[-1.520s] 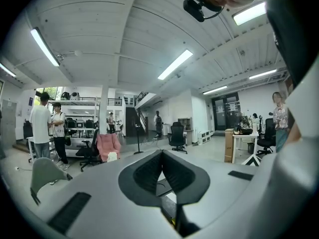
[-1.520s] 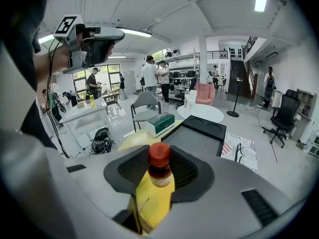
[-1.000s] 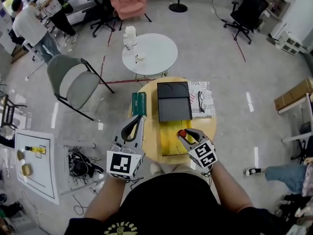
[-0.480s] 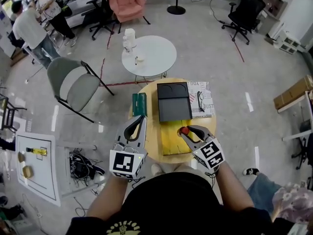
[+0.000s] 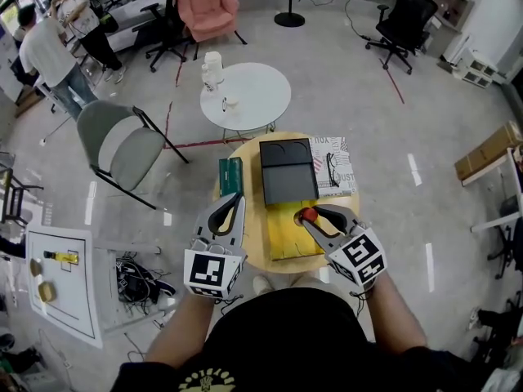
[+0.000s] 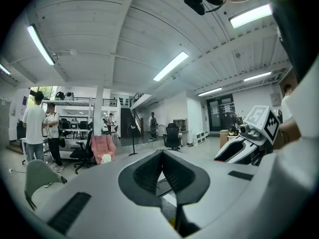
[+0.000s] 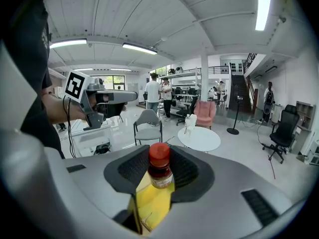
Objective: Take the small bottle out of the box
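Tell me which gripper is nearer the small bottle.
Right. The right gripper holds the small bottle between its jaws; the left gripper sits shut, apart to its left.

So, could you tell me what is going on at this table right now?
A person works over a round wooden table with a gripper in each hand. The right gripper is closed on the small bottle with the red cap, holding it upright over the yellow box. The left gripper hangs beside the box with its jaws together, holding nothing.
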Motion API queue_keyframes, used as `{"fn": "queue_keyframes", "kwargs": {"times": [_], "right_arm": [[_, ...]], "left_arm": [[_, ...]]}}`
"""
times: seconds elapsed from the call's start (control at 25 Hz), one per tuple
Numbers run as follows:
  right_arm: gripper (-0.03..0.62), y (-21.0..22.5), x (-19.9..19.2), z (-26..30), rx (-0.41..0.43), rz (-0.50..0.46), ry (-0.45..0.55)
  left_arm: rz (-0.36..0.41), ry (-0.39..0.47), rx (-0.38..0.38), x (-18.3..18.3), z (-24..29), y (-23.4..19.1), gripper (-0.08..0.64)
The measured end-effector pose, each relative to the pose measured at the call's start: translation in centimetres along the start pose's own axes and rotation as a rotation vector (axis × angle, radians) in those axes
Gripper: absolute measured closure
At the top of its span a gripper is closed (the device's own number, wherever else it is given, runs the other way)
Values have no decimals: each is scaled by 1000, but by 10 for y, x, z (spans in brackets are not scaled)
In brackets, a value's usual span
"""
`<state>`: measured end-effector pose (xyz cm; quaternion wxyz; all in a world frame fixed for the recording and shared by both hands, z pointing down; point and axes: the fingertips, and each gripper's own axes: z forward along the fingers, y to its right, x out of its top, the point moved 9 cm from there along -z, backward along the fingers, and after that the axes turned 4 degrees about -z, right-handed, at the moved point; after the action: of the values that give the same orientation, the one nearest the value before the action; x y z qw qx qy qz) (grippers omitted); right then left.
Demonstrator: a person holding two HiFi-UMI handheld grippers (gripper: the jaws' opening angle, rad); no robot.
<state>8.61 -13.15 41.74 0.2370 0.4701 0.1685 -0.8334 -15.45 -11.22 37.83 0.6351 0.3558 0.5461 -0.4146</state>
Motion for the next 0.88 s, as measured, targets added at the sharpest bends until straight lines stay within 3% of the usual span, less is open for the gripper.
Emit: {"fn": "queue_keyframes", "kwargs": {"times": [0.88], "right_arm": [[449, -6, 61, -37, 2, -26, 83]], "left_arm": [[3, 0, -17, 6, -4, 1, 546]]}}
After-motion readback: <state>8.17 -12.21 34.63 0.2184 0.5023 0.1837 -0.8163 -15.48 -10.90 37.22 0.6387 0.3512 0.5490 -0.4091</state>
